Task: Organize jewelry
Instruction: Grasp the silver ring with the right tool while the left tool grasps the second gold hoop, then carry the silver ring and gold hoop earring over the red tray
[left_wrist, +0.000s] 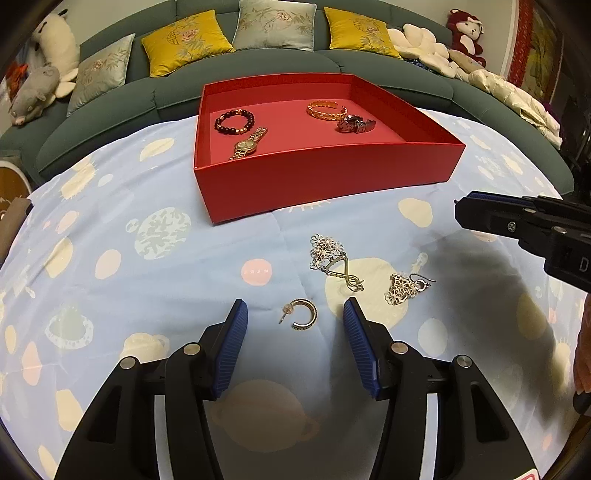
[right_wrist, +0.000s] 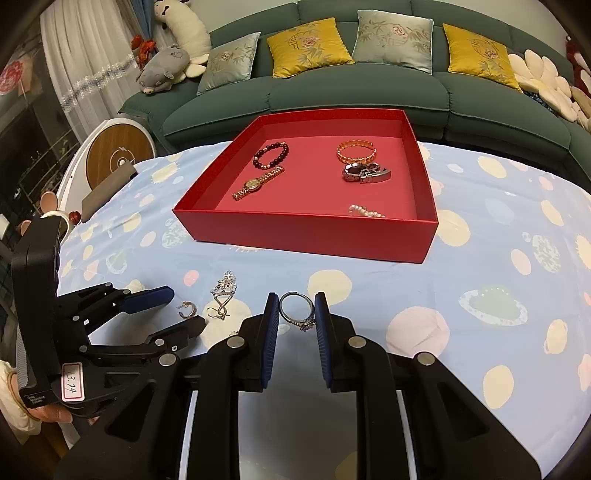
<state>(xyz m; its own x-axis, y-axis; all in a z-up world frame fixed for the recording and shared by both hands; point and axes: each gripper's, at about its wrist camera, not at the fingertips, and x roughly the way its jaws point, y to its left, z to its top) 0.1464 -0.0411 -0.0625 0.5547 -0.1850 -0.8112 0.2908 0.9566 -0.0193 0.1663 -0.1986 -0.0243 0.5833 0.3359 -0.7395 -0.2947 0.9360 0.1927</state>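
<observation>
sofa (right_wrist: 369, 92): green, cushioned | curtain (right_wrist: 85, 62): sheer white, left | tablecloth (right_wrist: 480, 258): pale blue, spotted

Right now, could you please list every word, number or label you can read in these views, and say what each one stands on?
"13.14": handwritten on a white sticker on the left gripper.
"MARS", faint: on a pink circle printed on the tablecloth.
"D": a cut-off white letter on the right gripper's body.
Small white print on the left gripper's block: too small to read.
</observation>
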